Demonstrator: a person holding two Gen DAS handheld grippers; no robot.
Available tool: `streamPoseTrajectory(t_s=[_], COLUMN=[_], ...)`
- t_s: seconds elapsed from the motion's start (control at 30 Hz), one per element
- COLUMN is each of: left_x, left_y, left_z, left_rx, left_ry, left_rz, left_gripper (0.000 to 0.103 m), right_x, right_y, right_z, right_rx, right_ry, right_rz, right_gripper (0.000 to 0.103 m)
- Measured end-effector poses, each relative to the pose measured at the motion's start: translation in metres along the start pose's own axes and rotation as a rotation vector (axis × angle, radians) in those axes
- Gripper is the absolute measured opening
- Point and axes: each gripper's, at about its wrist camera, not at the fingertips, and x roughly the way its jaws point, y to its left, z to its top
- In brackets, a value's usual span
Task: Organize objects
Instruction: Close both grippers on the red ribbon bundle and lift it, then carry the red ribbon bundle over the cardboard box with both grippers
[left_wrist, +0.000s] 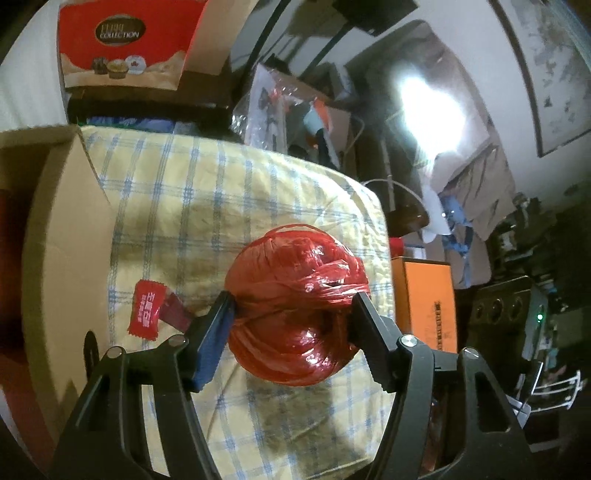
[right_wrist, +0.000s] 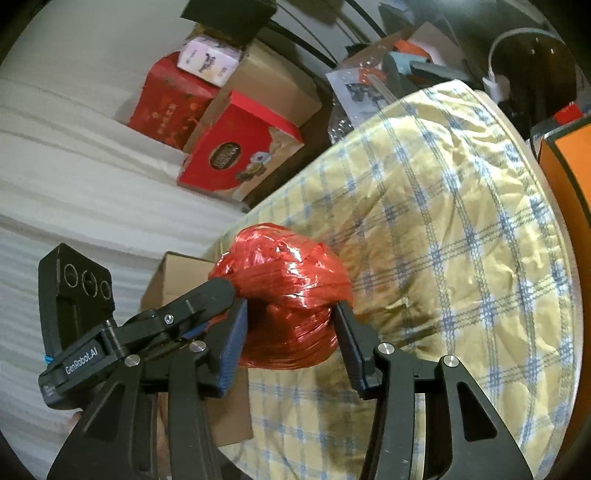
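Both tools clamp one ball of red twine (left_wrist: 295, 314): the left tool (left_wrist: 291, 325) and the right tool (right_wrist: 288, 325) each press it between their fingers, above a yellow checked cloth (left_wrist: 207, 192) covering the counter. Left of it lie a red candy wrapper (left_wrist: 144, 312) and an open cardboard box (left_wrist: 62, 236); an orange box (left_wrist: 428, 299) stands beyond the counter's edge.

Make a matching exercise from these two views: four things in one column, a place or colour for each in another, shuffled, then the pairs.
Things:
1. ball of red plastic string
2. small red candy wrapper
3. open cardboard box
4. orange box

Descriptions:
A. flat on the checked cloth, left of the ball
B. beyond the cloth's right edge
C. between both tongs
D. at the cloth's left edge

Pairs: 1-C, 2-A, 3-D, 4-B
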Motion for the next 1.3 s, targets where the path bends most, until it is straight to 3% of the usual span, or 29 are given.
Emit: streamPoseTrajectory(t_s=[0.3,0.6,0.93,1.3], left_x=[-0.065,-0.12,-0.17,-0.214], left_y=[-0.017,-0.005,0.036,0.115], left_z=[-0.006,-0.011,-0.025,-0.039], left_rx=[0.041,0.033,-0.014,-0.112], left_ry=[-0.111,-0.179,-0.245,-0.299], left_rz=[-0.041,-0.052,-0.051,-0.037], left_gripper=[0.061,0.061,0.061,0.061], right_x=[-0.035,-0.038,-0.013,0.045], right_y=[0.064,0.117,0.171,0.229], right_z=[-0.005,-0.019,-0.037,-0.062], right_rx=[-0.115,-0.195,-0.269,-0.358], right_ry=[-0.047,-0.043,-0.001,0.091], right_rz=[-0.009,-0.005,0.015,0.023], right_gripper=[0.049,0.049,0.049,0.049])
